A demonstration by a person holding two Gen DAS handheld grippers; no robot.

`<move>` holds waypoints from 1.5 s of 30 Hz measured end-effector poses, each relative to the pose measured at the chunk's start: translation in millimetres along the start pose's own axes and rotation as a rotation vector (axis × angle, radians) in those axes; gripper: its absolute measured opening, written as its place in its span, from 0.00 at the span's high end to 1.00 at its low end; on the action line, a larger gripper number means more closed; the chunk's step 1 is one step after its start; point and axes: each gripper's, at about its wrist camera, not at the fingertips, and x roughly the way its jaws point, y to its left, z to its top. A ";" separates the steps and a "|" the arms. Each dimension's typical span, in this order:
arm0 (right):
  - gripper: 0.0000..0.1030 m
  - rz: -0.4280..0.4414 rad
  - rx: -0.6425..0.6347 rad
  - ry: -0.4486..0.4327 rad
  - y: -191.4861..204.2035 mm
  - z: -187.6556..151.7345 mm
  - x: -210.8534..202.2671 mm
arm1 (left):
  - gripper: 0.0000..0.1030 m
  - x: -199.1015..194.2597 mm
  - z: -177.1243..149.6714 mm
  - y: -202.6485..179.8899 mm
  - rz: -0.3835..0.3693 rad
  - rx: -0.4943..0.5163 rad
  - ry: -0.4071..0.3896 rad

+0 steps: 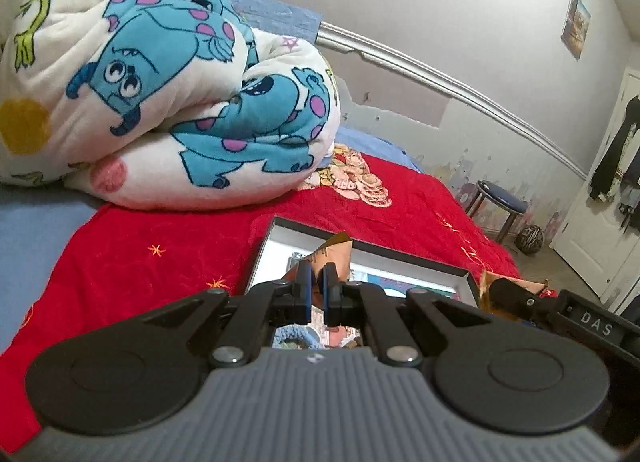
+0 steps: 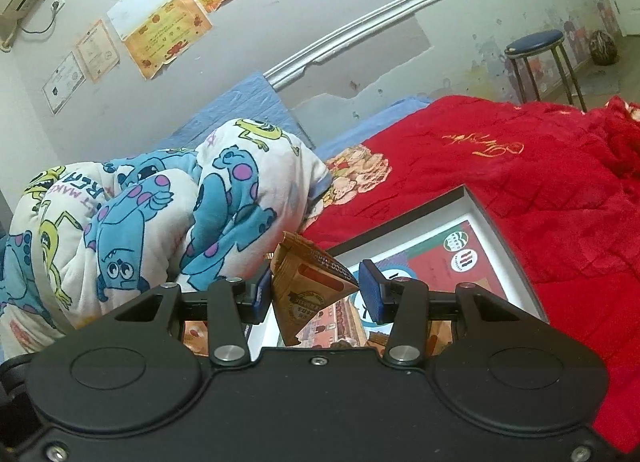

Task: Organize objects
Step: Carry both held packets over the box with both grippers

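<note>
Left gripper (image 1: 316, 282): we pinch a brown packet (image 1: 334, 252), jaws nearly closed.
Right gripper (image 2: 314, 292): we hold a brown sachet (image 2: 306, 282), jaws partly apart.
Surface: red blanket (image 2: 520, 182); open box (image 2: 476, 202) just beyond.

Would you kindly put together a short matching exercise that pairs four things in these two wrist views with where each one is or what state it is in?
Things:
1. left gripper
2. right gripper
3. cartoon-print quilt
4. blue-topped stool

Places or states:
A. on the floor by the wall, past the red bedspread
B. bundled up on the bed, beside the open shallow box
C. shut on a thin edge of a brown packet
D. holding a brown triangular packet between wider-set pads

Pairs: 1-C, 2-D, 3-B, 4-A
</note>
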 end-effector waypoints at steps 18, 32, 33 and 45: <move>0.58 0.042 0.051 0.033 -7.8 3.1 33.0 | 0.94 35.7 8.1 -3.4 0.035 0.054 -0.028; 0.58 0.073 0.132 -0.004 -19.9 5.1 88.3 | 0.94 52.0 -1.0 4.1 0.064 0.042 0.002; 0.58 0.076 0.138 -0.004 -21.4 4.7 89.8 | 0.94 53.7 -1.0 4.7 0.062 0.035 0.007; 0.58 0.074 0.100 0.025 -11.7 -7.8 96.8 | 0.94 63.1 -9.8 5.2 0.075 0.032 0.040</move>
